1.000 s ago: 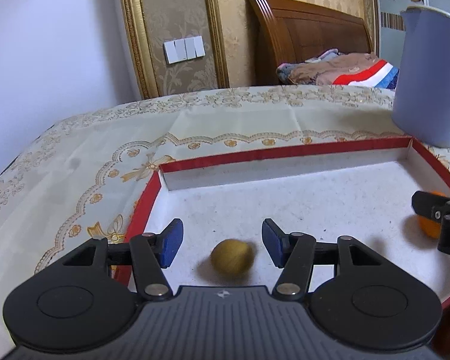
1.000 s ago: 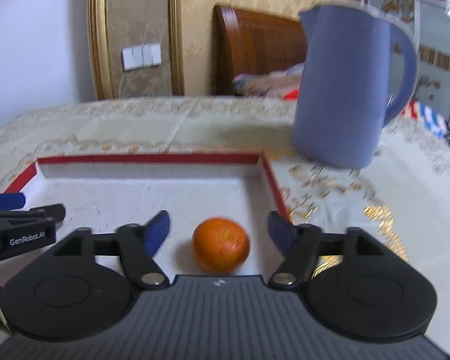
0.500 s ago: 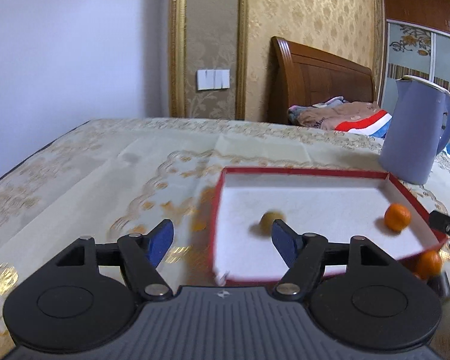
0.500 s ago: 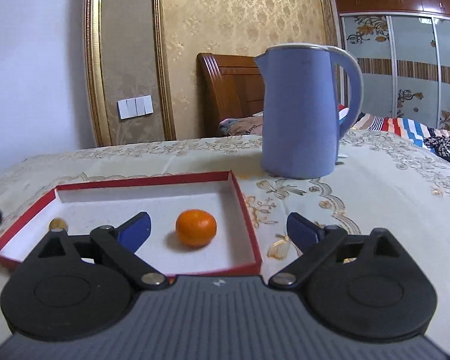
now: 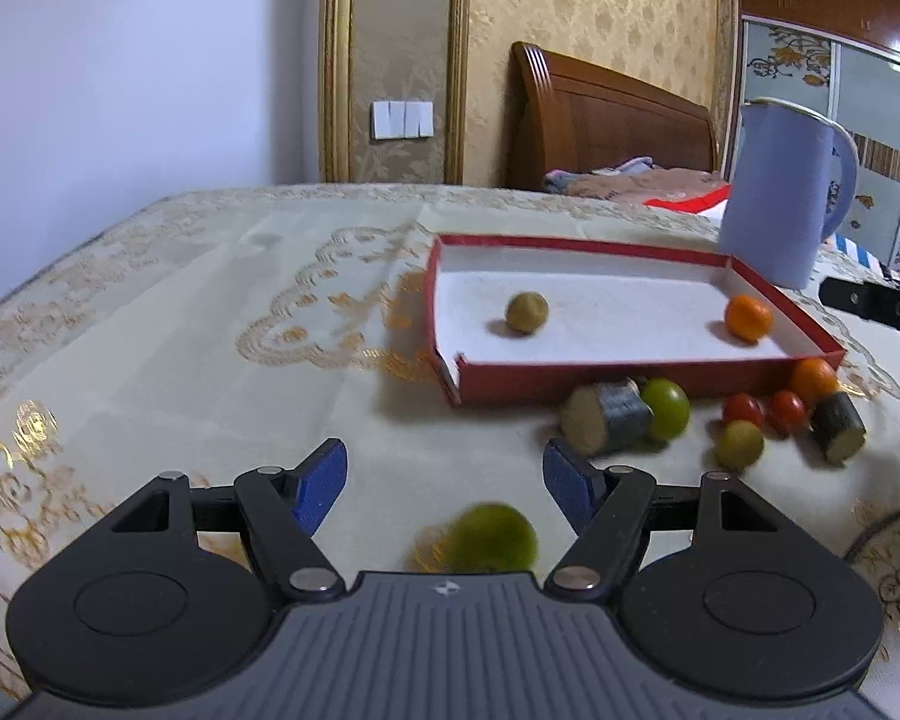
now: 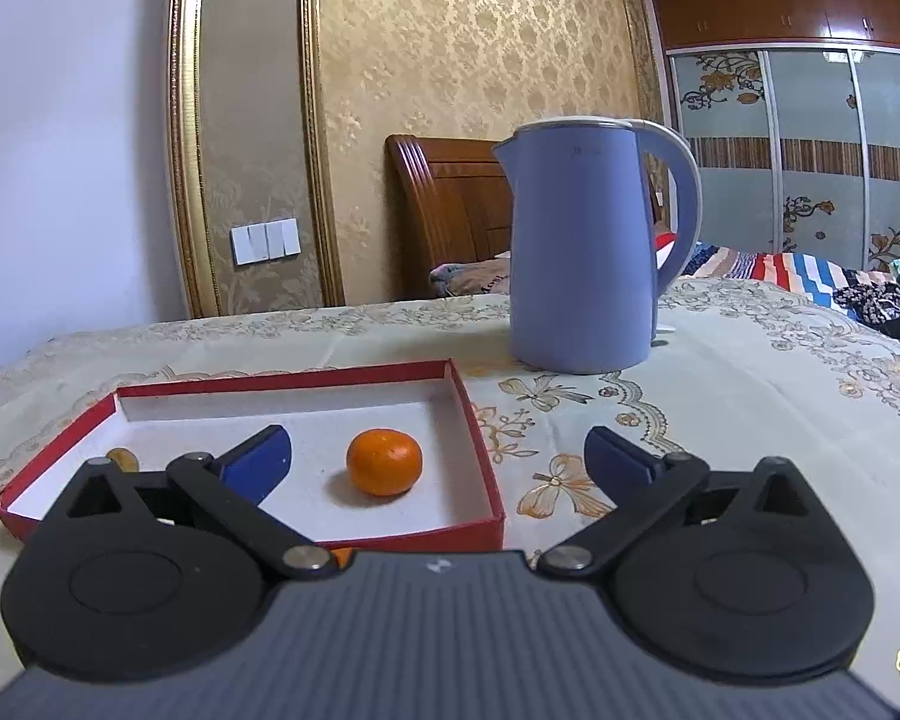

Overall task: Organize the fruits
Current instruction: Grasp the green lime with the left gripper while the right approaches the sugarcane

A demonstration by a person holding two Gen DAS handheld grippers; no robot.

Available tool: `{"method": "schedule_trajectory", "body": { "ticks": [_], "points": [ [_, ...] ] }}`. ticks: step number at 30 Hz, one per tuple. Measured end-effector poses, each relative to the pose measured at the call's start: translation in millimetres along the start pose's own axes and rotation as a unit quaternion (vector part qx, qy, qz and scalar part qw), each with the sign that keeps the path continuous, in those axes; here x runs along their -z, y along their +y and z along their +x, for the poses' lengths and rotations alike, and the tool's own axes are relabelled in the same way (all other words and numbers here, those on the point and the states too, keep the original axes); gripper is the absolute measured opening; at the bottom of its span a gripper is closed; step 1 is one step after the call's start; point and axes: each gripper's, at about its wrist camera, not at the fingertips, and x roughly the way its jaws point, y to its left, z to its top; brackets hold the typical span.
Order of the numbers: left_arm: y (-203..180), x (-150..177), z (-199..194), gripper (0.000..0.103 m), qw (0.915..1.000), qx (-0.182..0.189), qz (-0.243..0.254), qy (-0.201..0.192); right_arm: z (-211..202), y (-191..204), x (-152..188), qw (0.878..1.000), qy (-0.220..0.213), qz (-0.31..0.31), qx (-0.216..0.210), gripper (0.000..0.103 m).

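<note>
Left tool (image 5: 444, 483): spread wide, gripping nothing, above the desk (image 5: 210, 330); blurred green fruit (image 5: 498, 540) on the cloth low between its fingers, contact not discernible. Red box (image 5: 630, 375) further right, long axis running left-right, holding a brownish-yellow fruit (image 5: 527, 312) left of centre and a tangerine (image 5: 747, 317) by the right wall. Just outside the front wall, left to right: cut cane piece (image 5: 606, 420) lying with pale end toward camera, green fruit (image 5: 666, 409) touching it, small yellow-green fruit (image 5: 740, 444), two cherry tomatoes (image 5: 765, 411), orange fruit (image 5: 813, 379), second cane piece (image 5: 837, 427) lying down. Blue kettle (image 5: 780, 198) behind the box's right corner. Right tool (image 6: 438, 462): spread wide, holding nothing, left finger over the box (image 6: 486, 492), tangerine (image 6: 384, 461) between the fingers but untouched.
</note>
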Motion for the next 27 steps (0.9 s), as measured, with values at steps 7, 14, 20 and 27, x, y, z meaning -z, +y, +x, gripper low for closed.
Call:
{"method": "schedule_trajectory", "body": {
  "ticks": [7,14,20,27],
  "points": [
    [-5,12,7,0.072,0.9999,-0.003,0.001,0.013,4,-7,1,1.0,0.011,0.021,0.0,0.103],
    [-8,15,12,0.072,0.9995,-0.011,0.007,0.028,5,-7,2,1.0,0.016,0.023,0.004,0.103],
    [-13,17,12,0.072,0.9992,-0.018,0.025,0.027,5,-8,3,0.999,0.018,0.028,0.006,0.103],
    [-13,17,13,0.072,0.9991,-0.015,0.026,0.031,4,-10,3,0.999,0.022,0.032,0.007,0.103]
  ]
}}
